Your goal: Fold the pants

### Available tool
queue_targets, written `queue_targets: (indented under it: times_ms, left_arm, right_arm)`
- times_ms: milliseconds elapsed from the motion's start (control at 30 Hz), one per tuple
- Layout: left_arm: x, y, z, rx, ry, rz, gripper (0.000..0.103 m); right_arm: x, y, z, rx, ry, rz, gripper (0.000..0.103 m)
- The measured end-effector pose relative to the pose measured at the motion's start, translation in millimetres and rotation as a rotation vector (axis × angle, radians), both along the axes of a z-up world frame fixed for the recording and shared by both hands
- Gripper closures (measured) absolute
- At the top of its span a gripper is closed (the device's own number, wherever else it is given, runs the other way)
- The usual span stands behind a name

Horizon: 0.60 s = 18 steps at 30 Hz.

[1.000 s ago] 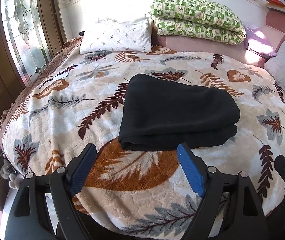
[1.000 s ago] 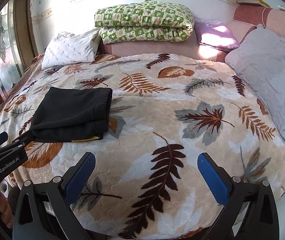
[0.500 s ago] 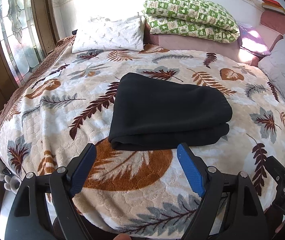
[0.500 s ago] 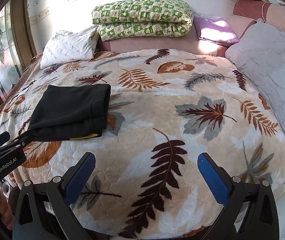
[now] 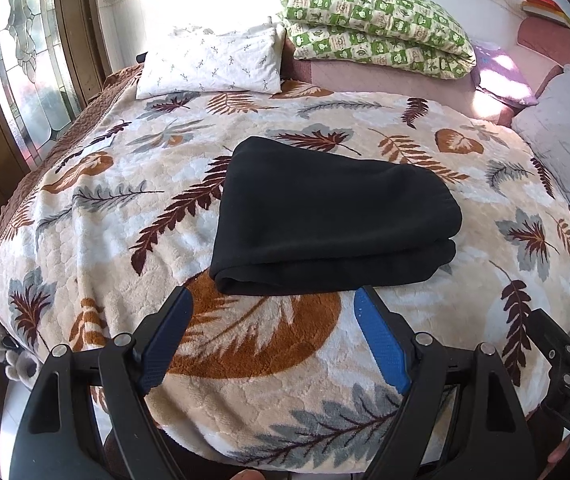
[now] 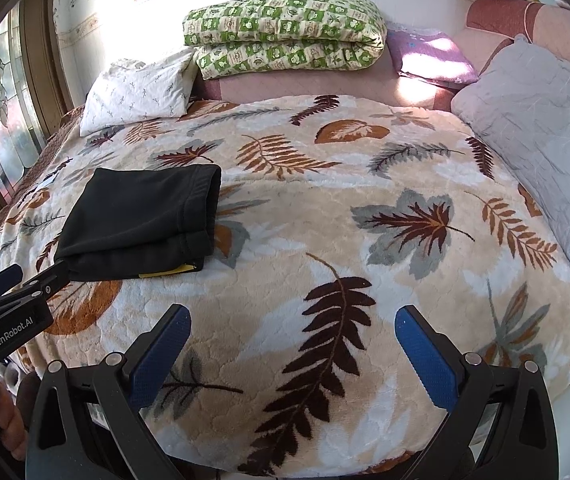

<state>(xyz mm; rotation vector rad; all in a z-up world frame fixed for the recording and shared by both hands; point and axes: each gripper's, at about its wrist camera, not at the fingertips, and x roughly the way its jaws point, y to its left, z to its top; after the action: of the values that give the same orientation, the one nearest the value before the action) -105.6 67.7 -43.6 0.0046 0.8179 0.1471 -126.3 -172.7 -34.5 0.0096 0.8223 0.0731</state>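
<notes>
Both jaws stand apart, gripping nothing: left gripper [image 5: 273, 338] and right gripper [image 6: 292, 354] hang over the near edge of the leaf-print blanket [image 6: 325, 248]. We note the black pants [image 5: 325, 216] folded into a thick flat rectangle, left of centre, with a yellow tag [image 6: 169, 271] at the near corner.

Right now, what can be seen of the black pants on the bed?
The black pants lie folded into a compact, roughly rectangular bundle of stacked layers on the leaf-patterned blanket, towards the near left of the bed. The fabric looks soft and fleecy. In the right wrist view a stitched band runs down their right end, and a small yellow tag peeks out at the near corner. Only the blanket touches them; the left hand-held gripper and right hand-held gripper are open and apart from them.
</notes>
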Motion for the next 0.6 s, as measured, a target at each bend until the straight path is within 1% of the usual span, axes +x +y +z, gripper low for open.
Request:
queue_targets:
  times_ms: [167, 300, 433, 533, 600]
  left_arm:
    - [-0.4, -1.0, 0.0, 0.005, 0.004, -0.004, 0.020]
    - [1.3, -3.7, 0.0, 0.027, 0.012, -0.005, 0.020]
    - [-1.1, -3.3, 3.5, 0.042, -0.018, 0.018, 0.020]
    - [-0.4, -1.6, 5.7, 0.031, -0.028, 0.018, 0.020]
    - [0.5, -0.6, 4.7, 0.037, -0.023, 0.030, 0.020]
  right_arm:
    - [-0.2, 0.1, -0.7, 0.000, 0.002, 0.000, 0.000]
    - [-0.9, 0.0, -2.4, -0.003, 0.004, 0.002, 0.000]
    - [-0.5, 0.0, -2.7, -0.002, 0.004, 0.003, 0.000]
    - [-0.3, -0.2, -2.6, -0.002, 0.006, 0.004, 0.000]
    - [-0.5, -0.1, -2.4, -0.002, 0.004, 0.004, 0.000]
